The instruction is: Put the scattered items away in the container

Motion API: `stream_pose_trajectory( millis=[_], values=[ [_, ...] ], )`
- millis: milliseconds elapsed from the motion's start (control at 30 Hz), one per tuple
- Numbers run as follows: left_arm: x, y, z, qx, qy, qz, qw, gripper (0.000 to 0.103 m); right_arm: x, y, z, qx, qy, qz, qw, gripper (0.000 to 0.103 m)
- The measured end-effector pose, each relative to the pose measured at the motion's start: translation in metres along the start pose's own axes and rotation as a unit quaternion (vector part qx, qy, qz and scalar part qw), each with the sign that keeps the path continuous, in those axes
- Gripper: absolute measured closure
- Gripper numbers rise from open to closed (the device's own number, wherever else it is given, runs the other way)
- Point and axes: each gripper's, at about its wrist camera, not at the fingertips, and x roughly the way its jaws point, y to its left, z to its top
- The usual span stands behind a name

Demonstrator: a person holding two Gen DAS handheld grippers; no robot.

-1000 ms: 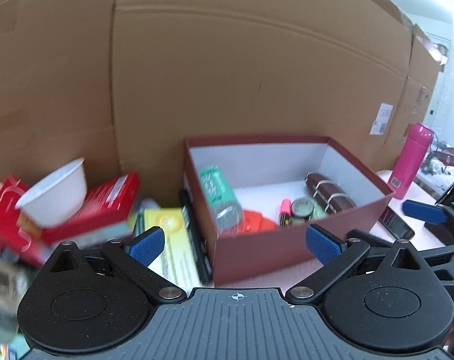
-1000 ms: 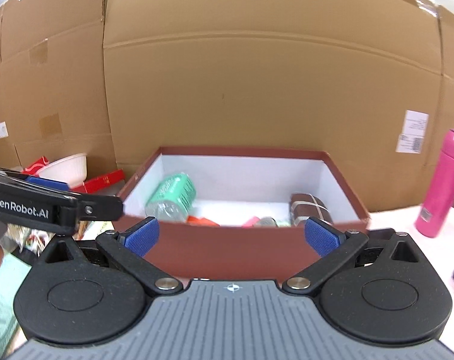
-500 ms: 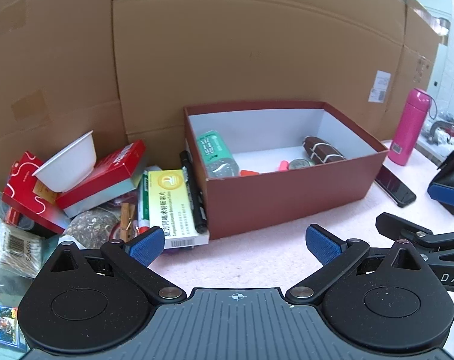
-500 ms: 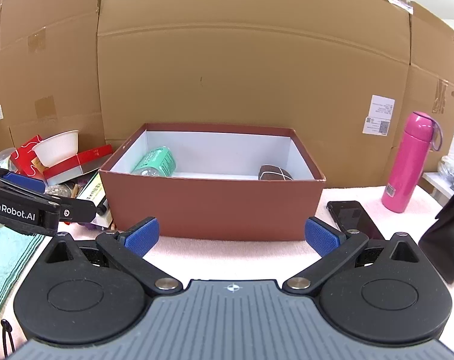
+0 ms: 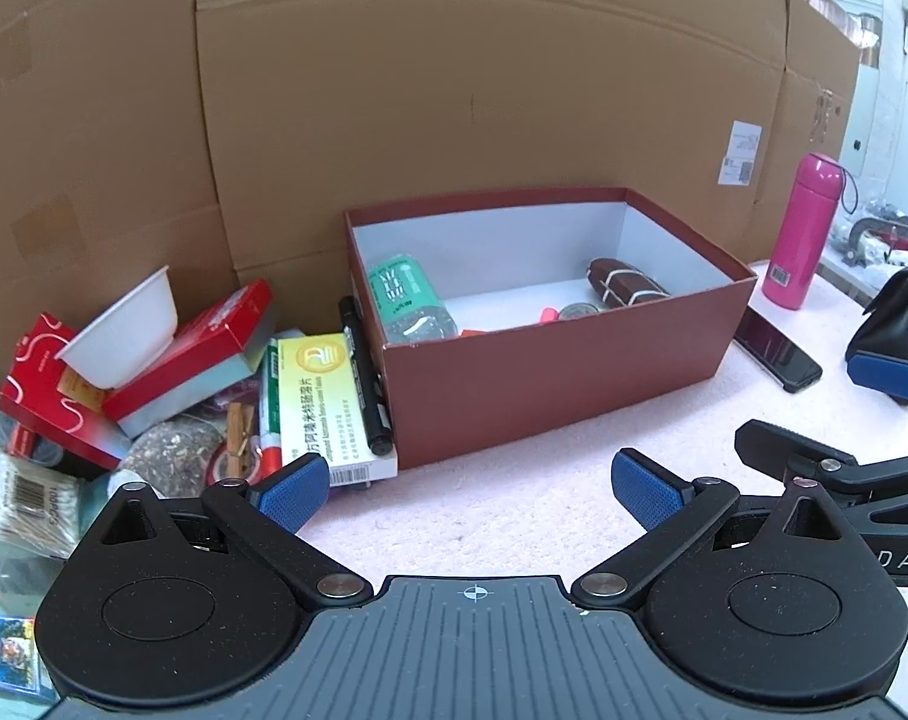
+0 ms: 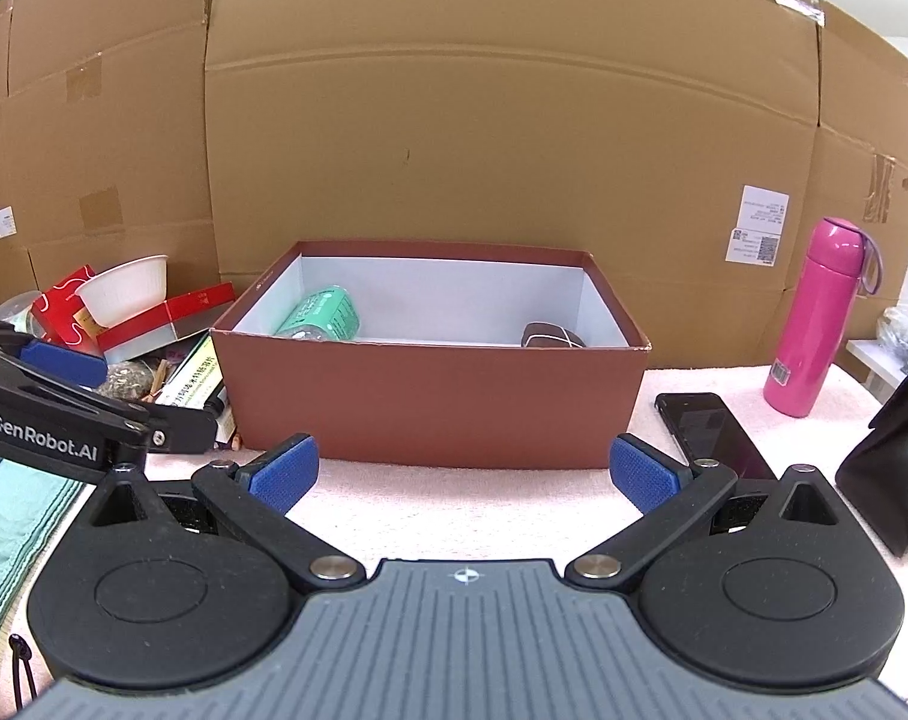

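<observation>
A dark red box (image 5: 562, 360) (image 6: 429, 408) with a white inside stands on the pink table cover. Inside lie a green bottle (image 5: 408, 300) (image 6: 324, 315), a brown bundle (image 5: 625, 288) (image 6: 550, 336), a pink marker (image 5: 548, 315) and a round tin (image 5: 580, 312). Left of the box sit a yellow medicine carton (image 5: 327, 402), a black marker (image 5: 366, 378), red boxes (image 5: 195, 354) and a white bowl (image 5: 126, 330) (image 6: 126, 294). My left gripper (image 5: 472, 489) is open and empty, well short of the box. My right gripper (image 6: 463, 474) is open and empty too.
A black phone (image 5: 778, 351) (image 6: 712, 429) lies right of the box, with a pink flask (image 5: 805, 240) (image 6: 820, 318) and a black bag (image 6: 898, 462) beyond. Cardboard walls (image 6: 484, 150) close off the back. A green cloth (image 6: 9, 522) covers the table's left edge.
Both grippers have drawn back and down from over the box, so the box looks smaller and more of the table shows. Both stayed open and empty.
</observation>
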Motion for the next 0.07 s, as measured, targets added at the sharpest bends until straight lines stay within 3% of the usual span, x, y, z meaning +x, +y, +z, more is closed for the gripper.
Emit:
stream_pose_trajectory(
  millis=[67],
  values=[
    [-0.0001,-0.0007,-0.0005,0.003,0.000,0.002,1.0000,0.000,0.0008,0.0010,0.0003,0.000,-0.001,-0.001,1.000,0.000]
  ],
)
